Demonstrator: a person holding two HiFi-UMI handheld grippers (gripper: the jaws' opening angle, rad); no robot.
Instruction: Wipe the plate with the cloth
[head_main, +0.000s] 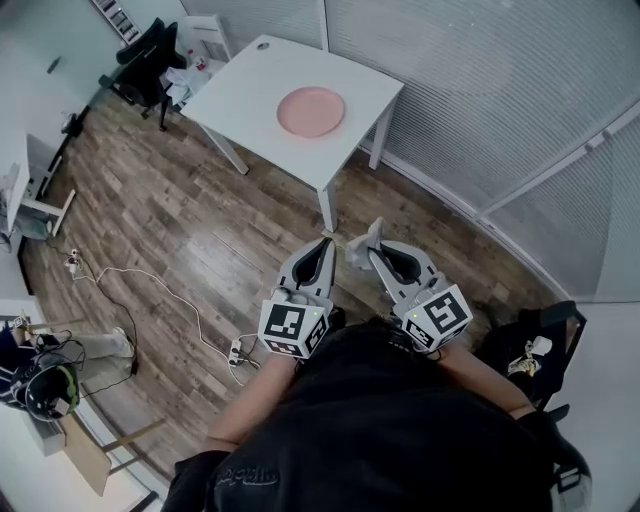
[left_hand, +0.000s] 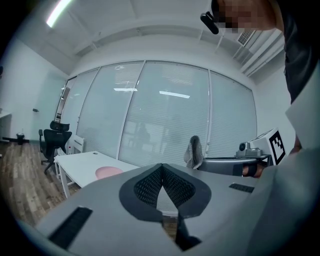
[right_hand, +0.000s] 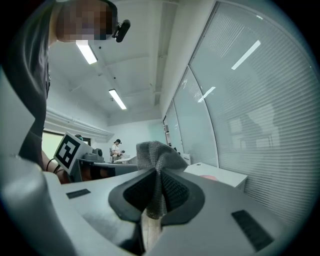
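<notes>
While the person stands on the wood floor (head_main: 180, 230), well apart from the white table (head_main: 245, 95), the pink plate (head_main: 311, 111) lies flat on the tabletop. The right gripper's (right_hand: 157, 172) 2 jaws are clamped on a grey cloth (right_hand: 155, 152), which bunches up above their tips. Just beside it, the left gripper's (left_hand: 162, 167) jaws are pressed together with nothing between them.
</notes>
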